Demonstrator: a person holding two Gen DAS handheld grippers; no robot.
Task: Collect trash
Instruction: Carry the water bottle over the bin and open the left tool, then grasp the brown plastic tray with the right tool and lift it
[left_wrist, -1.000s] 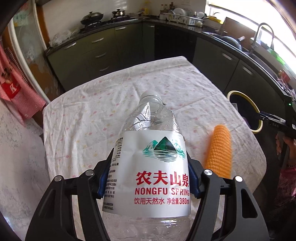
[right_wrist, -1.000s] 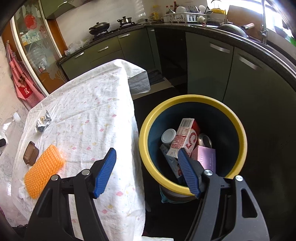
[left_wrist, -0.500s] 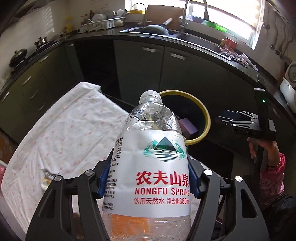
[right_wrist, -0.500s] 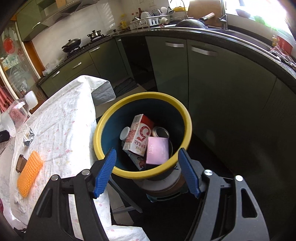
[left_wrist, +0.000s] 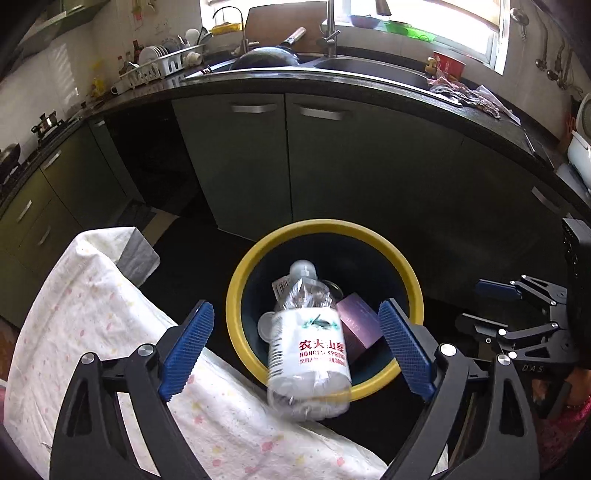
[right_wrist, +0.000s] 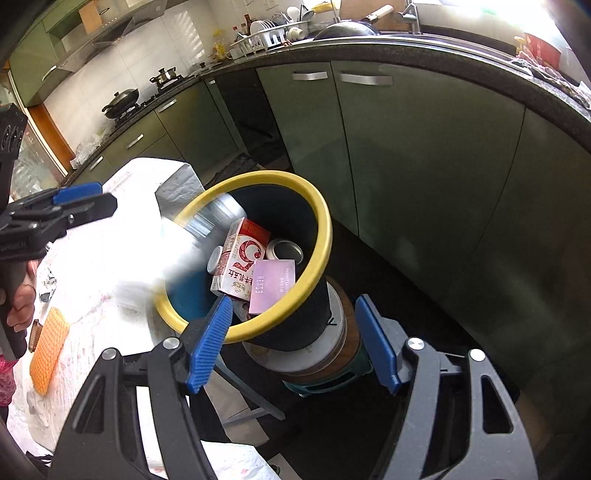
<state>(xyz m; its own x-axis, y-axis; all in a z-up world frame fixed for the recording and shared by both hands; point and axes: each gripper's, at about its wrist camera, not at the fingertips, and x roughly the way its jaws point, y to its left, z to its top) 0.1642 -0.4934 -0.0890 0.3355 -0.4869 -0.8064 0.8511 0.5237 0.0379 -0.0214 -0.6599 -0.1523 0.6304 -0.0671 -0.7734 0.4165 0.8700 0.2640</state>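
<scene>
A clear water bottle (left_wrist: 308, 343) with a white label is loose in the air, cap first, over the yellow-rimmed bin (left_wrist: 325, 229); it shows as a white blur in the right wrist view (right_wrist: 177, 251). My left gripper (left_wrist: 295, 343) is open and empty just behind the bottle, above the table's corner. My right gripper (right_wrist: 291, 339) is open and empty beside the bin (right_wrist: 317, 236). The bin holds a red and white carton (right_wrist: 240, 262), a pink box (right_wrist: 271, 284) and a can (right_wrist: 284, 251).
The table with its flowered cloth (left_wrist: 92, 325) stands left of the bin. An orange sponge (right_wrist: 48, 349), a small brown tray (right_wrist: 34, 334) and a foil scrap (right_wrist: 46, 284) lie on it. Dark green cabinets (left_wrist: 332, 166) and the sink counter curve behind the bin.
My left gripper swung from the table to over the bin, opened and let go of the bottle, which is falling toward the bin. My right gripper drew nearer the bin.
</scene>
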